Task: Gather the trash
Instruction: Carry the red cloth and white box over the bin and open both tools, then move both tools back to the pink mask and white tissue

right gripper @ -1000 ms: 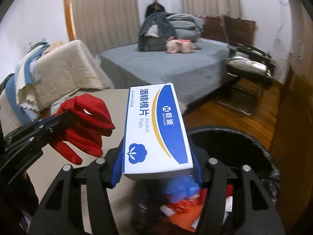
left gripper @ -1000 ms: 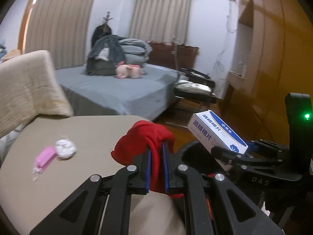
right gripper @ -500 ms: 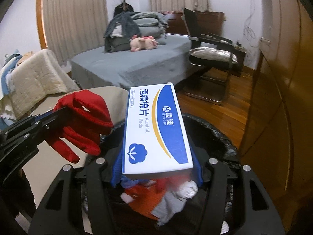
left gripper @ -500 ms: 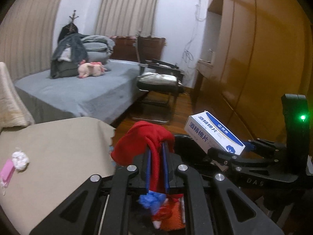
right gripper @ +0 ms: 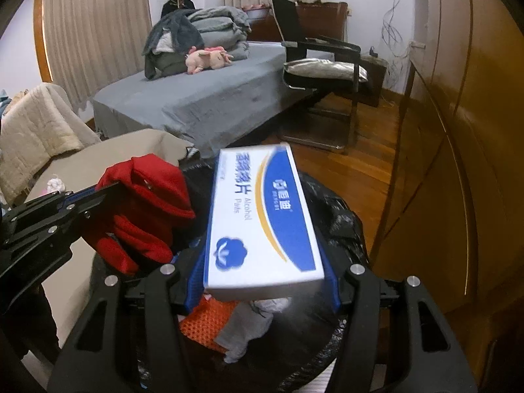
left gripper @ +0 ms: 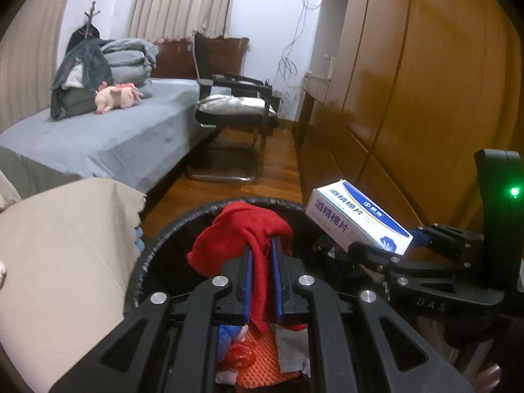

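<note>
Your left gripper [left gripper: 262, 275] pinches the red cloth [left gripper: 242, 232] between its blue pads, above the black bin [left gripper: 147, 255]. Your right gripper [right gripper: 262, 281] clamps the white-and-blue box [right gripper: 262, 222] across its near end, over the bin's right side.

Pink plush toy [right gripper: 208, 57] on grey bed [right gripper: 209, 104], chair [right gripper: 322, 65] beside.

Dim, warm indoor light; fisheye views with dark corners

Straight lines such as the curtains [right gripper: 98, 32] are bowed toward the edges of both views, and black vignetting is seen in every corner. Soft glare is carried by the glossy wardrobe doors [left gripper: 409, 82] at the right. The printed box [right gripper: 262, 219] is smeared by motion blur in the right wrist view, and a green indicator light [left gripper: 514, 192] glows at the right edge.
</note>
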### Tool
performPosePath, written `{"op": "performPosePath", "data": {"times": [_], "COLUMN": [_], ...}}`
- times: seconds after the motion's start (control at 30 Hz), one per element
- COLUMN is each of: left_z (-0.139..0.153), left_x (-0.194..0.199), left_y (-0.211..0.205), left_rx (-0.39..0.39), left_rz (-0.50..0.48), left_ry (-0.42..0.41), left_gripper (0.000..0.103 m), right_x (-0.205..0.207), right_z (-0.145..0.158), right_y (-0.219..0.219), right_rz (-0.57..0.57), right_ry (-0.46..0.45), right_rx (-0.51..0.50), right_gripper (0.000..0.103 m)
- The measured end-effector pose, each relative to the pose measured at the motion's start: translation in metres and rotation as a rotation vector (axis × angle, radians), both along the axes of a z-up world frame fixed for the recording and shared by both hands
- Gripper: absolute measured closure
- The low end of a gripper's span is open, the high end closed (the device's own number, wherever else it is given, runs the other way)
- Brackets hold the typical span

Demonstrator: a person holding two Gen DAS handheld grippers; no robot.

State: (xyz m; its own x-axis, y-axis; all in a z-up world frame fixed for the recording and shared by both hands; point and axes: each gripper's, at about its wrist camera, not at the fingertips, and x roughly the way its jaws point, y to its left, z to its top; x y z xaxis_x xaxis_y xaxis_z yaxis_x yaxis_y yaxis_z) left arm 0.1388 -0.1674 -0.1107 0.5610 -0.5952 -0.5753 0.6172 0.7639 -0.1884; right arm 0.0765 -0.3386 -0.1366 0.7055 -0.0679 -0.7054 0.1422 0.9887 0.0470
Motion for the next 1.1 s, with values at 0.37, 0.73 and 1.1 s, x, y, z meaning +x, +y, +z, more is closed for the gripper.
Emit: {"op": "performPosePath", "data": {"times": [0.37, 0.73, 1.1], "left_z": [-0.019, 0.007, 0.020], "left_x": [-0.004, -0.015, -0.018], "left_y": [0.022, 0.107, 0.202], "left_rx": [-0.012, 0.003, 0.026], "left_rz": [0.025, 0.240, 0.447], "left_ry": [0.102, -0.008, -0.066], "left_gripper": [0.038, 0.012, 0.009], "right_x": [-0.008, -0.004, 0.035], "right_z": [-0.010, 0.015, 0.030], "right_y": [-0.004, 0.029, 0.102], "right_rz": [-0.027, 0.027, 0.156], "right_ry": [0.013, -0.073, -0.114], "right_rx": [-0.006, 0.043, 0.064], "right_gripper": [0.018, 0.008, 0.007]}}
